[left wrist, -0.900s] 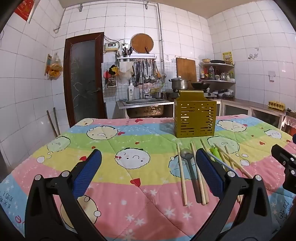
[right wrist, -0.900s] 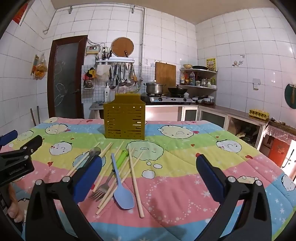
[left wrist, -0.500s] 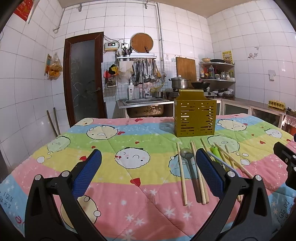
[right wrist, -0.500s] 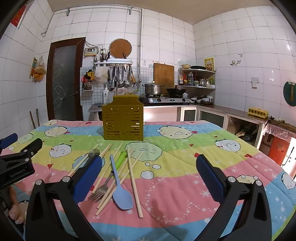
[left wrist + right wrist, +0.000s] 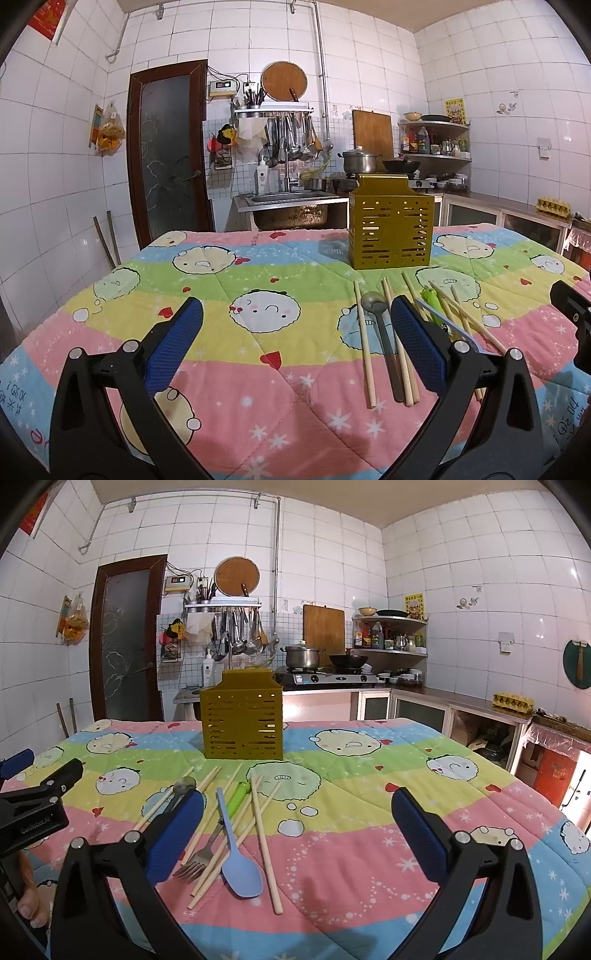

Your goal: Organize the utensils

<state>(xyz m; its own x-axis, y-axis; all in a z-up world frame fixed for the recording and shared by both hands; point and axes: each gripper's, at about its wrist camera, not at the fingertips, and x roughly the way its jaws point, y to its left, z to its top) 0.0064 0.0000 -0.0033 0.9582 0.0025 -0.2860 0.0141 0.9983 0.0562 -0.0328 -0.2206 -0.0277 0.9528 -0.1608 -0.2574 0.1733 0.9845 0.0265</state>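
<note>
A mustard-yellow slotted utensil holder (image 5: 390,230) (image 5: 242,720) stands upright on the cartoon-print quilt. In front of it lie several wooden chopsticks (image 5: 364,341) (image 5: 264,834), a metal spoon (image 5: 380,332) (image 5: 183,786), a blue spoon (image 5: 236,860), a fork (image 5: 201,856) and a green-handled utensil (image 5: 432,301) (image 5: 238,797). My left gripper (image 5: 293,343) hovers open over the quilt, left of the pile, with nothing between its blue pads. My right gripper (image 5: 297,834) is open too, and the pile lies by its left finger (image 5: 175,834).
The quilt-covered table (image 5: 240,354) (image 5: 369,805) fills the foreground. Behind it are a steel sink (image 5: 291,206), a stove with a pot (image 5: 301,657) and a wok, hanging kitchen tools and a brown door (image 5: 168,155). The left gripper's body (image 5: 33,808) shows at the right wrist view's left edge.
Both views have shifted only slightly; the grippers stay open and the utensils lie where they were.
</note>
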